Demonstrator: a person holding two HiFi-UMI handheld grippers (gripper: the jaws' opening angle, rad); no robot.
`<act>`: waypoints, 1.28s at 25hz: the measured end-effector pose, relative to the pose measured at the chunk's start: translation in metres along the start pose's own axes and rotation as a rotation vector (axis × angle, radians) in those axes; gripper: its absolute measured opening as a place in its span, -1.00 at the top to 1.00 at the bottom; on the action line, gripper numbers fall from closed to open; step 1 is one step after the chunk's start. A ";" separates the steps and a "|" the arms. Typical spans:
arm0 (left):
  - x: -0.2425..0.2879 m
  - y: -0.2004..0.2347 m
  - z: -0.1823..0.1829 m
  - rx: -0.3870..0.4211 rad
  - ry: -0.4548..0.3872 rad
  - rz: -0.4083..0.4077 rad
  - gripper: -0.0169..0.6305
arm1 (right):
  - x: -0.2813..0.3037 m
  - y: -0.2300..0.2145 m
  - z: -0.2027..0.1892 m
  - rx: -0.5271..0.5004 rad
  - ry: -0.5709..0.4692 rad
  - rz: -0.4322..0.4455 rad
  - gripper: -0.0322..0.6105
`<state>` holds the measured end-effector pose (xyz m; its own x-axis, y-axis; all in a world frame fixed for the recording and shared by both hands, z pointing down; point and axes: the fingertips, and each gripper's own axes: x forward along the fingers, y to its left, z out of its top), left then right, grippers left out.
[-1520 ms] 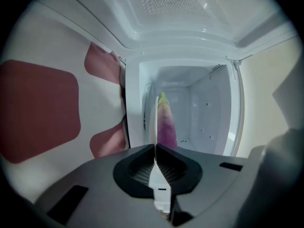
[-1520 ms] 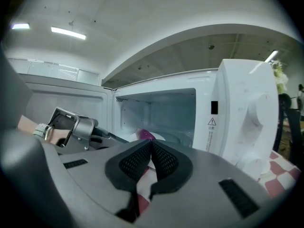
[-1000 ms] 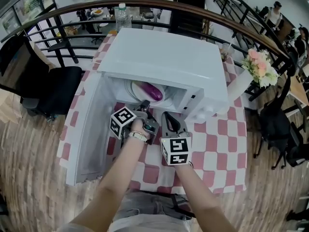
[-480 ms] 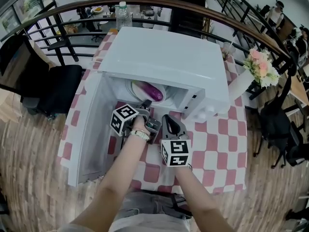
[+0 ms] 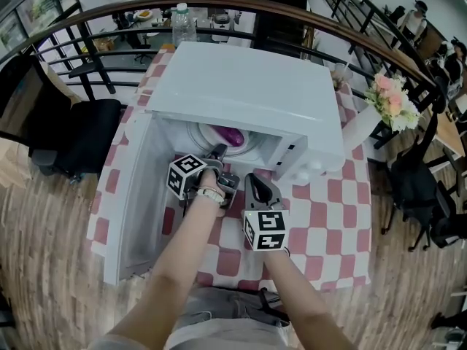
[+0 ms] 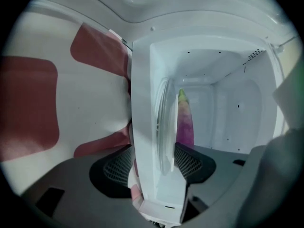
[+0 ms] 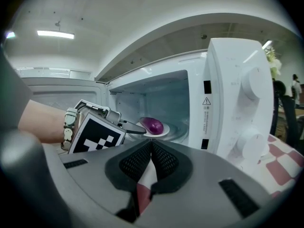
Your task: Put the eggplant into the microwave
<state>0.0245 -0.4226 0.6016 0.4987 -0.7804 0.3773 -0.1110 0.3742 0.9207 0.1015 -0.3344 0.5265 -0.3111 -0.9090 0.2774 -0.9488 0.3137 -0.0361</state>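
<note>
The purple eggplant [image 5: 232, 135] [image 6: 185, 122] [image 7: 153, 125] lies on a white plate [image 5: 198, 133] [image 6: 164, 127] [image 7: 164, 131] inside the white microwave [image 5: 248, 86] [image 7: 237, 94]. The microwave's door [image 5: 135, 195] hangs open to the left. My left gripper [image 5: 219, 155] [image 6: 152, 165] [image 7: 135, 127] reaches into the mouth of the oven. Its jaws are opening, and the plate's rim stands between the pads without being pressed. My right gripper [image 5: 255, 184] [image 7: 151, 163] hovers just in front of the microwave, shut and holding nothing.
The microwave stands on a red-and-white checkered cloth [image 5: 328, 217]. A vase of flowers [image 5: 394, 100] is at the right, a water bottle [image 5: 184, 24] behind the oven. A black chair [image 5: 87, 137] stands left of the table, with a curved railing [image 5: 219, 6] beyond.
My left gripper has edged a little further toward the oven mouth and its jaws have gone from shut to wide apart. The right gripper has stayed put.
</note>
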 end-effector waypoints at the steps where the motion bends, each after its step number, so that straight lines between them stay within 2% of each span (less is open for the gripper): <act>1: 0.002 0.000 0.000 -0.004 0.002 0.004 0.12 | 0.000 0.000 0.001 0.003 0.001 0.001 0.82; 10: 0.003 -0.005 -0.003 -0.018 0.005 0.020 0.10 | -0.008 0.007 0.008 0.005 0.008 0.011 0.82; 20: -0.025 -0.023 -0.018 0.070 0.035 -0.002 0.12 | -0.026 -0.001 0.028 0.041 -0.020 -0.012 0.82; 25: -0.042 -0.034 -0.029 0.111 0.051 -0.034 0.53 | -0.033 0.003 0.034 0.037 -0.028 0.003 0.82; 27: -0.049 -0.038 -0.032 0.124 0.067 -0.047 0.63 | -0.035 0.005 0.035 0.035 -0.030 0.011 0.82; 30: -0.060 -0.041 -0.035 0.137 0.073 -0.051 0.92 | -0.038 0.008 0.038 0.040 -0.037 0.019 0.82; 32: -0.066 -0.045 -0.038 0.111 0.084 -0.081 0.93 | -0.041 0.011 0.042 0.051 -0.049 0.027 0.82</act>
<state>0.0291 -0.3689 0.5319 0.5794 -0.7595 0.2957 -0.1592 0.2503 0.9550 0.1022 -0.3051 0.4741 -0.3375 -0.9131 0.2287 -0.9413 0.3248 -0.0922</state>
